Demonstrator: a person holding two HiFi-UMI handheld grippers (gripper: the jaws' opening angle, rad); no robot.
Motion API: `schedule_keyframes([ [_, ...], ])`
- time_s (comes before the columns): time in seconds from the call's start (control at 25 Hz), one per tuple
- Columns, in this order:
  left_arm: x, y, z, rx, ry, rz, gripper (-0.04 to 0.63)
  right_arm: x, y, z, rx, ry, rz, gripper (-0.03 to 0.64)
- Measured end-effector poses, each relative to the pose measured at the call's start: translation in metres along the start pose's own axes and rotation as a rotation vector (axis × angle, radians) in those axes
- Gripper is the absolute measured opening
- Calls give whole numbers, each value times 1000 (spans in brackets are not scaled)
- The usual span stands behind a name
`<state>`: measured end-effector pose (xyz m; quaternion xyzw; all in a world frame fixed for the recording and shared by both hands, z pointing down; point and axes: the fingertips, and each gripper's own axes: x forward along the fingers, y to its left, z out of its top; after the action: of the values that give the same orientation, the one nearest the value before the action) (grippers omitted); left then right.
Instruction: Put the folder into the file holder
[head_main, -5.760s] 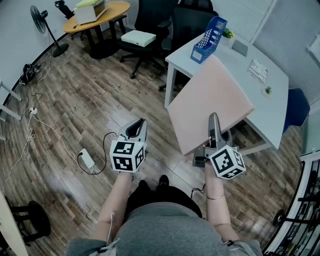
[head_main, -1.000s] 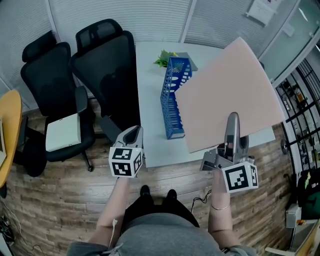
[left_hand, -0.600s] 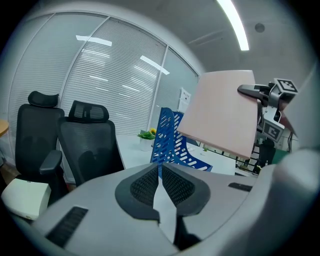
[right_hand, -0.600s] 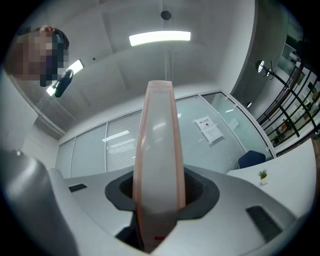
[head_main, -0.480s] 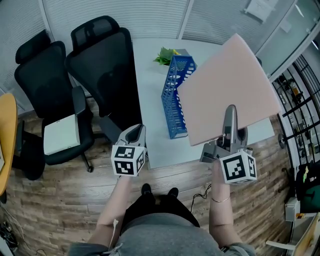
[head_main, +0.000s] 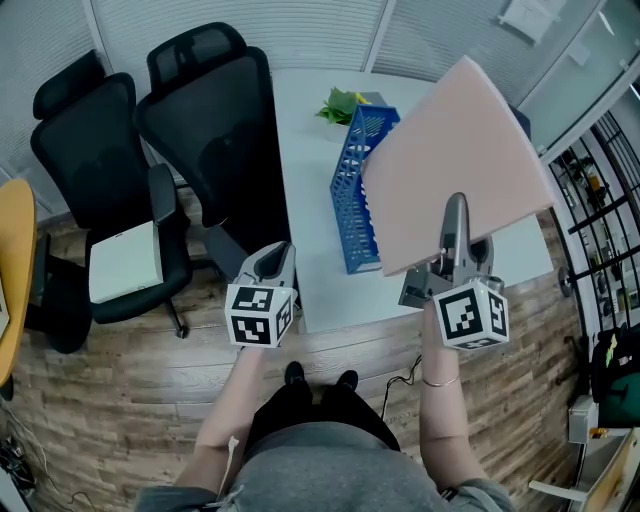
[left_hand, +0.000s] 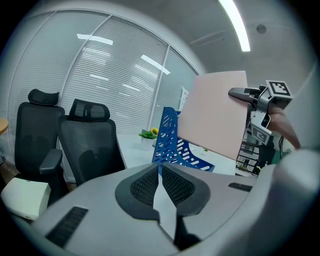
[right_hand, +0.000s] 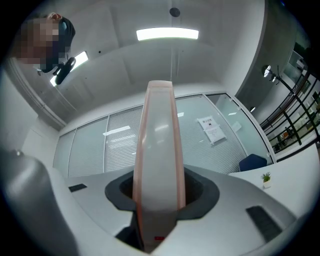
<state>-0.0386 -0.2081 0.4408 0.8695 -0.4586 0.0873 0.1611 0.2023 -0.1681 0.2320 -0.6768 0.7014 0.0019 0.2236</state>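
Head view — right gripper (head_main: 456, 208) tilted upward, pinching folder (head_main: 450, 150) — left gripper (head_main: 272, 258) pressed together.

No words are coming through legibly anywhere: a white notice (right_hand: 212, 131) is hanging on the glass wall (right_hand: 231, 150) (its print is showing far too small and blurred to read).

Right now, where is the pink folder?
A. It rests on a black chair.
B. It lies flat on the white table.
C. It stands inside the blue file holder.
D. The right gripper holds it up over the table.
D: the right gripper is clamped on the pink folder, raised over the white table and not yet in the blue file holder.
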Motion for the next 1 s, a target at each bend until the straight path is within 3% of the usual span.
schedule_keyframes([
  [1.0, -6, 13, -11, -24, 22, 49, 35, 45, 10, -44, -120, 19, 23, 161],
])
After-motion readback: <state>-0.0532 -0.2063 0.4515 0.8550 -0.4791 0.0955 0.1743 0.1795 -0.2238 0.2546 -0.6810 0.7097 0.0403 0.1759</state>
